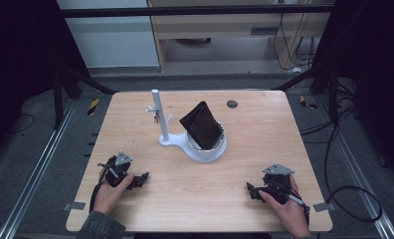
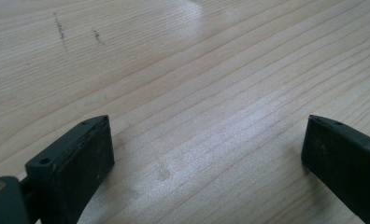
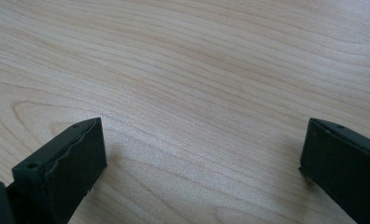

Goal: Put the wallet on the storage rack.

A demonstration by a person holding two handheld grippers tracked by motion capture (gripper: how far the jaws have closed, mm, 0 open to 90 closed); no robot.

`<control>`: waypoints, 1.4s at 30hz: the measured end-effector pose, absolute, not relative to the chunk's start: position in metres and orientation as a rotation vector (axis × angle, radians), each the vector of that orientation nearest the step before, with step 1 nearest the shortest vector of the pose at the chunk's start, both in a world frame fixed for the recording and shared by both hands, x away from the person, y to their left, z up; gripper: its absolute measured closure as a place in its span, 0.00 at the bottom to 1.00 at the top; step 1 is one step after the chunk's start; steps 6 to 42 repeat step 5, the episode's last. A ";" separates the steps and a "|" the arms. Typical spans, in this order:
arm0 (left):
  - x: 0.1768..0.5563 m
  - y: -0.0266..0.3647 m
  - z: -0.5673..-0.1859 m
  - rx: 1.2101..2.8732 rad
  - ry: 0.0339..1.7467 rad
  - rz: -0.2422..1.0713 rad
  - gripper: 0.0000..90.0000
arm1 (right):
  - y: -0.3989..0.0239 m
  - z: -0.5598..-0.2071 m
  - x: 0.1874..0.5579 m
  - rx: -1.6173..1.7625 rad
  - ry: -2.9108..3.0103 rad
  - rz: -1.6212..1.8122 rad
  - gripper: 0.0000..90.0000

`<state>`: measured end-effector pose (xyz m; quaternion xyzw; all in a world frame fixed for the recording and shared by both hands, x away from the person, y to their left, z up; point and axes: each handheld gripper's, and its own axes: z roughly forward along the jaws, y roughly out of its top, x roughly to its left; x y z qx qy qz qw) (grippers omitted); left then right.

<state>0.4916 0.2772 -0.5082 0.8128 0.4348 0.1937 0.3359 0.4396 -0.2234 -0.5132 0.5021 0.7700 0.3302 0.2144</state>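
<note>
High view showed a wooden worktop with a person's two hands resting on its near edge, each one holding a gripper. The left gripper lay at the near left, its fingers pointing toward the middle of the worktop, and the left hand wrapped its body from behind. The right gripper lay at the near right, pointing inward toward the left one, with the right hand closed over its body. A grey three-cornered plate topped each.

Between and beyond them, near the middle of the worktop and well apart from both grippers, stood a white holder with a round cup. A black wallet sat in that cup, tilted, its upper end leaning to the left. A white post rose upright from the left part of the same base. A small dark disc lay on the wood farther back.

Left gripper view looked down on bare wood grain, with the two black fingers spread wide, released and grasping nothing. Right gripper view gave the same: fingers spread wide over bare wood, nothing between them.
</note>
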 end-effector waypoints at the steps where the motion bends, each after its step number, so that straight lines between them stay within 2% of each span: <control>1: 0.492 0.277 -0.508 2.120 1.135 0.506 0.02 | -0.224 -0.513 0.440 1.390 2.136 0.914 0.01; 42: 0.492 0.277 -0.508 2.120 1.144 0.509 0.00 | -0.223 -0.513 0.440 1.391 2.135 0.914 0.00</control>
